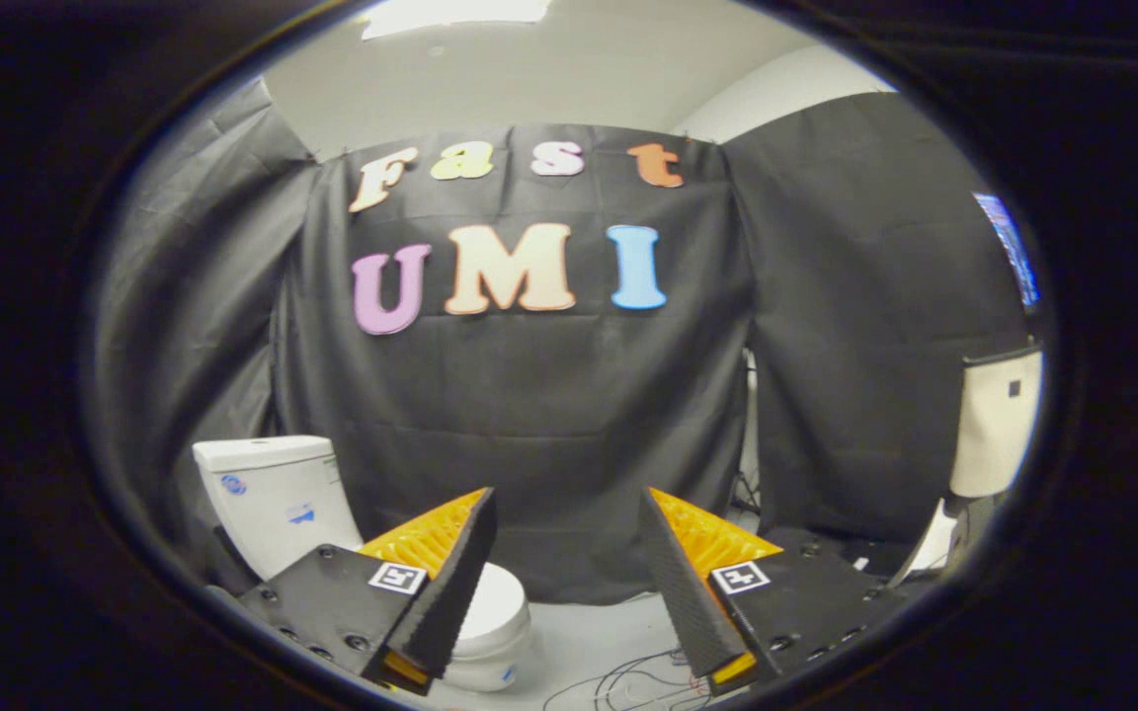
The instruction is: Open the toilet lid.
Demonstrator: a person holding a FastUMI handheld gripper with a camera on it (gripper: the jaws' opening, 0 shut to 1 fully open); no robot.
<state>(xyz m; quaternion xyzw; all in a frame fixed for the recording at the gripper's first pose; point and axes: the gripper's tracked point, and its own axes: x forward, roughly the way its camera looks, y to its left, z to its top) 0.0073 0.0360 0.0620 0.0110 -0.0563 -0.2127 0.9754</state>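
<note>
Tongs (569, 583) agape; toilet lid (495, 597) behind left finger.

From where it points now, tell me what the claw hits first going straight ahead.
Likely the booth's black cloth wall, though depth is unclear. The open claw holds nothing, and the toilet with its closed lid sits off beside and behind one finger.

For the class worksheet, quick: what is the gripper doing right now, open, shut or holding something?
Gripper: open, fingers spread wide apart, holding nothing; the toilet sits beyond the left finger, untouched, lid down.
</note>
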